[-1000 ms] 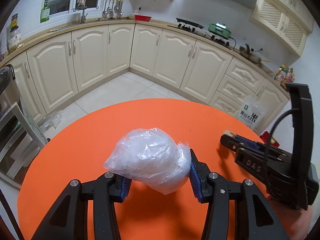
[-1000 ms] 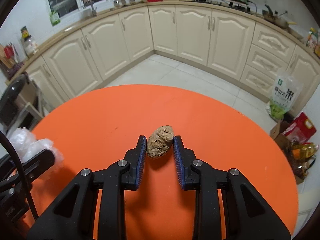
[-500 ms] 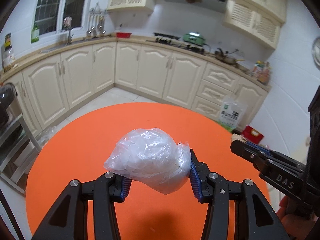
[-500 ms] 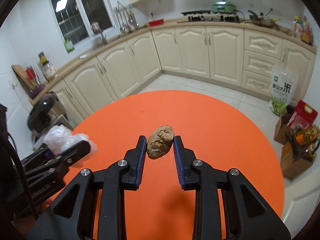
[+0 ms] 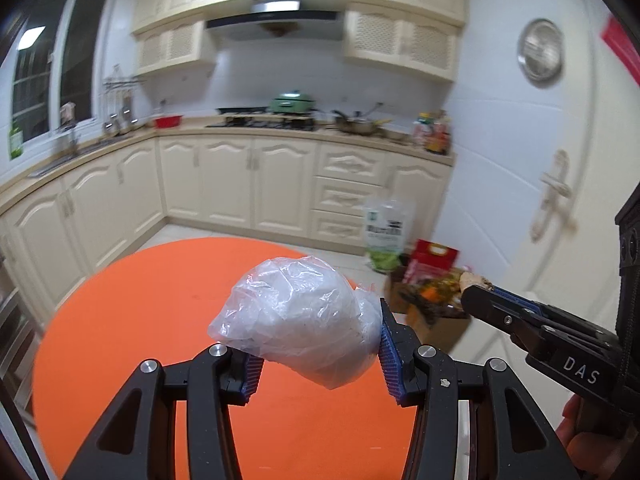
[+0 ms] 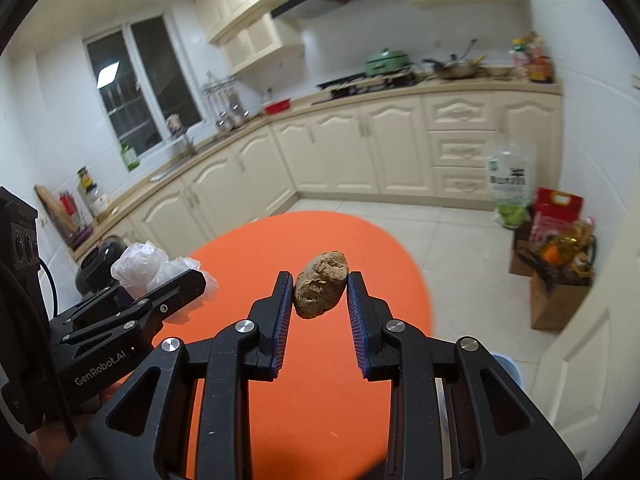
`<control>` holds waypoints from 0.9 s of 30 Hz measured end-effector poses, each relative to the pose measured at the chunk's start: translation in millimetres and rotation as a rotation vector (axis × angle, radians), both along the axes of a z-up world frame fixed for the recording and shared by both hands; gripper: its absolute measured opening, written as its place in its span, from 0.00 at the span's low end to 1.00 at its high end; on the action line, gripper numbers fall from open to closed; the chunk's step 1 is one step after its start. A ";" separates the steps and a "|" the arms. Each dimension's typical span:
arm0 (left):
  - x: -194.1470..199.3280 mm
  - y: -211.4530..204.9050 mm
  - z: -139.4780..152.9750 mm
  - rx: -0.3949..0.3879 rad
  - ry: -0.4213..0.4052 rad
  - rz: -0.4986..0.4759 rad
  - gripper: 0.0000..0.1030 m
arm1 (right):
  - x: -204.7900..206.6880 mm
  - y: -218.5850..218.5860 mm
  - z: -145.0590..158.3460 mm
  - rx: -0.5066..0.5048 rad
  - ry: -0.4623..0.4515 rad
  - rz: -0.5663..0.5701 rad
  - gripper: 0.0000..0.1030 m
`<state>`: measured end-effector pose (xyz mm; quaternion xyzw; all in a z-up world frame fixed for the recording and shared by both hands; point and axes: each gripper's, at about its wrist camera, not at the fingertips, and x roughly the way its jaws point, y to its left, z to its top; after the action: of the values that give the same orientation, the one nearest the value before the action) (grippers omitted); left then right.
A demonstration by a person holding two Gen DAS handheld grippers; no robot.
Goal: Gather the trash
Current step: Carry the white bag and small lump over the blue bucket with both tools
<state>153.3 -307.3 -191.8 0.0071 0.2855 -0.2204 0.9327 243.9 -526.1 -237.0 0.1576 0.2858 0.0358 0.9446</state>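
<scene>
Left wrist view, left gripper (image 5: 318, 354) clamped a crumpled plastic bag (image 5: 298, 322) above the orange table (image 5: 140, 300), right gripper (image 6: 318, 316) pinched a brown lump (image 6: 320, 290) above it.

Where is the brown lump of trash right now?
In the right wrist view, the brown lump sits centre frame, pinched between the right gripper pads above the orange table.
</scene>
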 end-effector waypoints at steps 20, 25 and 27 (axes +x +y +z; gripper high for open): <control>73.2 -160.6 -66.2 0.111 0.154 -0.294 0.44 | -25.1 -217.0 -86.6 0.094 0.187 -0.290 0.25; 119.0 -195.5 -91.3 0.166 0.235 -0.301 0.44 | -10.3 -247.0 -131.7 0.152 0.269 -0.310 0.25; 131.6 -212.4 -98.3 0.184 0.264 -0.299 0.44 | -5.3 -256.2 -149.6 0.171 0.296 -0.309 0.25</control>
<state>284.9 -519.8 -290.1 0.1057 0.4198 -0.3281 0.8396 238.6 -782.3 -386.5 0.2827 0.3898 -0.1089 0.8697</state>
